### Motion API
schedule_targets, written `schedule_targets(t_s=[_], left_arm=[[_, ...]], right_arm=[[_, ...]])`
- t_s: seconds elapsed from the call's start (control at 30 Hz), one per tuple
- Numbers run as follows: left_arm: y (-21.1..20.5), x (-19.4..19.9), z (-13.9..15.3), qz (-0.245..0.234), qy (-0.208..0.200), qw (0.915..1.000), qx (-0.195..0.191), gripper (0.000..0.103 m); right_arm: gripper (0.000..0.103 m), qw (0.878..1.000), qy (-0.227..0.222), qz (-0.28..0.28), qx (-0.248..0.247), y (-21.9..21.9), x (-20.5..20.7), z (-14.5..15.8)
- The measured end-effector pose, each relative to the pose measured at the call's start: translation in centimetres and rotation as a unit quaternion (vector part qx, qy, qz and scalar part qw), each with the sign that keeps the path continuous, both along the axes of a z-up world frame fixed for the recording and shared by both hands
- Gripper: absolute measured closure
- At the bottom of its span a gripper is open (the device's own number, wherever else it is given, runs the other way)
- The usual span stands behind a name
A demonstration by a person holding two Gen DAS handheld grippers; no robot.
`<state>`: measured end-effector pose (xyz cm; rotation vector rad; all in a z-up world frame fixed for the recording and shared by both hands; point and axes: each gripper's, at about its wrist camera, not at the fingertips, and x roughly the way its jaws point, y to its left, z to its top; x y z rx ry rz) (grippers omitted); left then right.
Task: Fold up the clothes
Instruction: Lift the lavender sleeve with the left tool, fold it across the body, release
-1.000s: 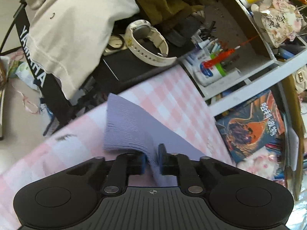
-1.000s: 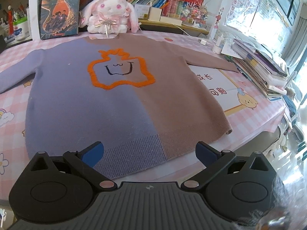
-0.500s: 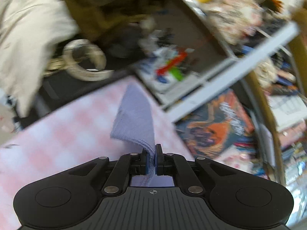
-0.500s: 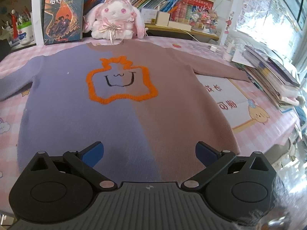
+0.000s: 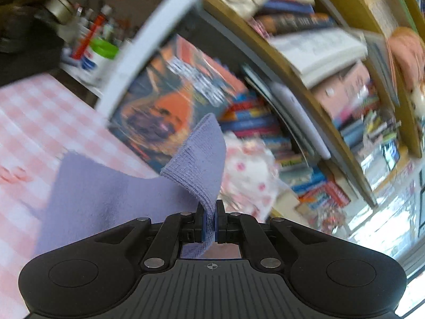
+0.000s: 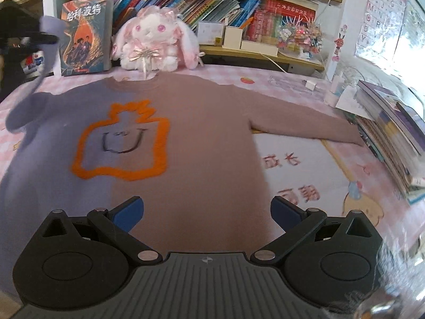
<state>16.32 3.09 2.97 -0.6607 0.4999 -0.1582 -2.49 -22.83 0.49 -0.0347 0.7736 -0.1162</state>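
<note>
A sweater (image 6: 186, 138), lilac on its left half and brown on its right, lies spread flat on the pink table with an orange outline figure (image 6: 119, 143) on the chest. My left gripper (image 5: 209, 223) is shut on the ribbed lilac cuff (image 5: 199, 159) and holds that sleeve lifted off the table. In the right wrist view the same gripper (image 6: 39, 37) shows at the far left with the lilac sleeve (image 6: 29, 101) hanging from it. My right gripper (image 6: 207, 212) is open above the brown lower body, holding nothing. The brown sleeve (image 6: 305, 125) lies stretched out to the right.
A pink-and-white plush rabbit (image 6: 154, 42) and an upright book (image 6: 85, 34) stand behind the collar, before shelves of books (image 6: 212, 8). A stack of books (image 6: 393, 127) lines the table's right edge. A pink checked cloth (image 5: 39, 122) covers the table.
My left gripper has closed fully on the lilac cuff, lifted it off the table and swung toward the bookshelf. My right gripper has moved forward over the sweater body, still open.
</note>
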Motion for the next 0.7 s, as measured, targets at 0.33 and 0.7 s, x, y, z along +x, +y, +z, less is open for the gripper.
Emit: schedule_targets(t_s=[0.33, 0.7], left_arm=[[-8.9, 1.4, -1.7, -0.02, 0.025, 0.9983, 0.049, 0.099], [-14.6, 0.4, -5.2, -0.097, 0.12, 0.9777, 0.143, 0.037]], right_arm=[[0.0, 0.999, 0.014, 0.029, 0.018, -6.9, 0.9, -1.0], [0.0, 0.999, 0.02, 0.028, 0.033, -9.9, 1.3, -1.6]])
